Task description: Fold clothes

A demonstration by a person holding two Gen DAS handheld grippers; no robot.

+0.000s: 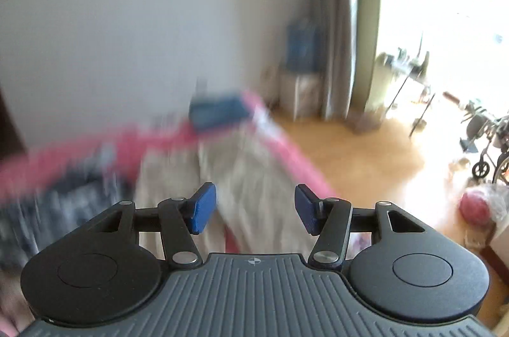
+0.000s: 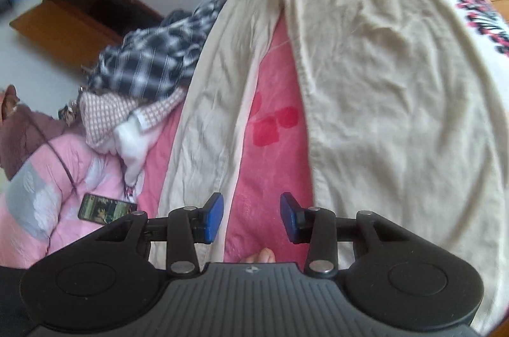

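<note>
Beige trousers lie spread on a pink bed cover, the two legs apart with a strip of pink showing between them. My right gripper hovers open just above that strip, with nothing between its blue pads; the left leg's edge runs under its left finger. In the blurred left wrist view the same trousers lie well below and ahead. My left gripper is held high over the bed, open and empty.
A heap of plaid shirt, pink checked cloth and a white garment sits left of the trousers. A phone lies on a pink quilt. A blue folded item rests at the bed's far end. Wooden floor and a wheelchair are on the right.
</note>
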